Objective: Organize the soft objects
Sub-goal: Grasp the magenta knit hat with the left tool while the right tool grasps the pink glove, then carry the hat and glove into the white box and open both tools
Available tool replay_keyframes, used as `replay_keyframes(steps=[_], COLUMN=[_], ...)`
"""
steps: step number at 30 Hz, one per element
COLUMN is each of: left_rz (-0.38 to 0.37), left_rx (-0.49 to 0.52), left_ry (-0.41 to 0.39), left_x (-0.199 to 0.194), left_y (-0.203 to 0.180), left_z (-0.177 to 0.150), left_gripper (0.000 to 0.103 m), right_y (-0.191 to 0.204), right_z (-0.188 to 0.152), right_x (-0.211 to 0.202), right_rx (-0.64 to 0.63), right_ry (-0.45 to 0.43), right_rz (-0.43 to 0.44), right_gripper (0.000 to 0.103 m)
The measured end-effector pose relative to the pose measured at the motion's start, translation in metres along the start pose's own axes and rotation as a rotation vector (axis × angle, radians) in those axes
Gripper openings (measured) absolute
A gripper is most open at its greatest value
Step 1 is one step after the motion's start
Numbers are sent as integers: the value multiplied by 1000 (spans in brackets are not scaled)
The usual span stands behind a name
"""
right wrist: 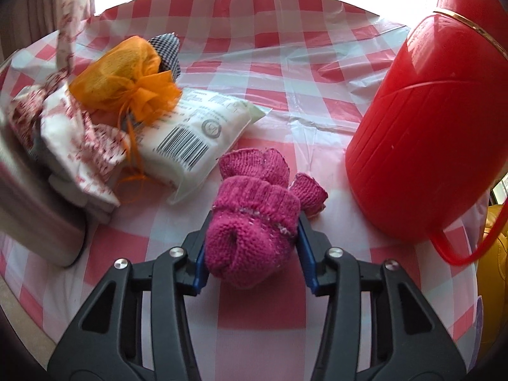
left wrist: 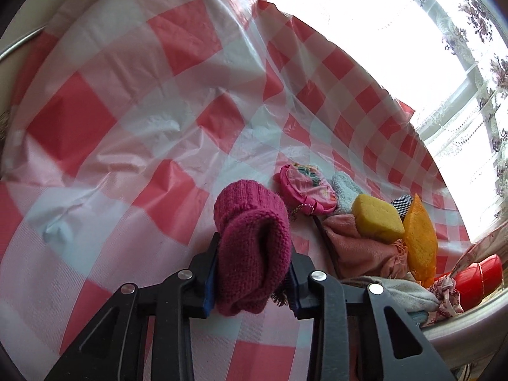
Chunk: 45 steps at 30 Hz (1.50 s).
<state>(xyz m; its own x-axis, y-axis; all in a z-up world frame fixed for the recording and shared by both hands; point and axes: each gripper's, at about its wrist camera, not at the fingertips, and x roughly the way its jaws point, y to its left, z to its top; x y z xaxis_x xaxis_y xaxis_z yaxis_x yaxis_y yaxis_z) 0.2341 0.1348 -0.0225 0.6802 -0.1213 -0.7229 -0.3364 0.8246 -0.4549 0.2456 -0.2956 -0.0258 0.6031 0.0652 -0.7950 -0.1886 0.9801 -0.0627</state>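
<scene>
My left gripper (left wrist: 254, 254) is shut on a magenta knit mitten (left wrist: 250, 216), bunched up between the blue pads above the checked tablecloth (left wrist: 127, 111). In the right wrist view a second magenta knit glove (right wrist: 254, 190) lies on the tablecloth (right wrist: 285, 73). My right gripper (right wrist: 252, 235) has its pads against both sides of that glove's cuff, while the glove's fingers spread out beyond the fingertips.
A pile sits right of the left gripper: pink pouch (left wrist: 306, 190), yellow sponge (left wrist: 377, 219), orange mesh sponge (left wrist: 419, 238), peach cloth (left wrist: 358, 247). A red jug (right wrist: 422, 127) stands right of the right gripper. Left of it lie an orange mesh bundle (right wrist: 127, 76), a white barcode packet (right wrist: 197, 133) and a patterned cloth (right wrist: 79, 146).
</scene>
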Motion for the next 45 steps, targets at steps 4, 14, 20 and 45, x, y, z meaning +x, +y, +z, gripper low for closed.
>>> replay_keyframes(steps=[4, 14, 20, 45], left_rz=[14, 10, -14, -325], left_rx=[-23, -40, 6, 334], left_ry=[-21, -35, -54, 128], left_x=[-16, -57, -85, -121], left_y=[11, 8, -12, -179], left_z=[-9, -48, -74, -200], left_gripper=[35, 35, 35, 35], right_y=[2, -6, -13, -120], right_z=[-12, -44, -64, -174], right_x=[-12, -41, -59, -139], right_rx=[-12, 4, 10, 201], right_ry=[7, 14, 12, 36], right_rz=[9, 12, 7, -85], right_gripper=[49, 47, 46, 46])
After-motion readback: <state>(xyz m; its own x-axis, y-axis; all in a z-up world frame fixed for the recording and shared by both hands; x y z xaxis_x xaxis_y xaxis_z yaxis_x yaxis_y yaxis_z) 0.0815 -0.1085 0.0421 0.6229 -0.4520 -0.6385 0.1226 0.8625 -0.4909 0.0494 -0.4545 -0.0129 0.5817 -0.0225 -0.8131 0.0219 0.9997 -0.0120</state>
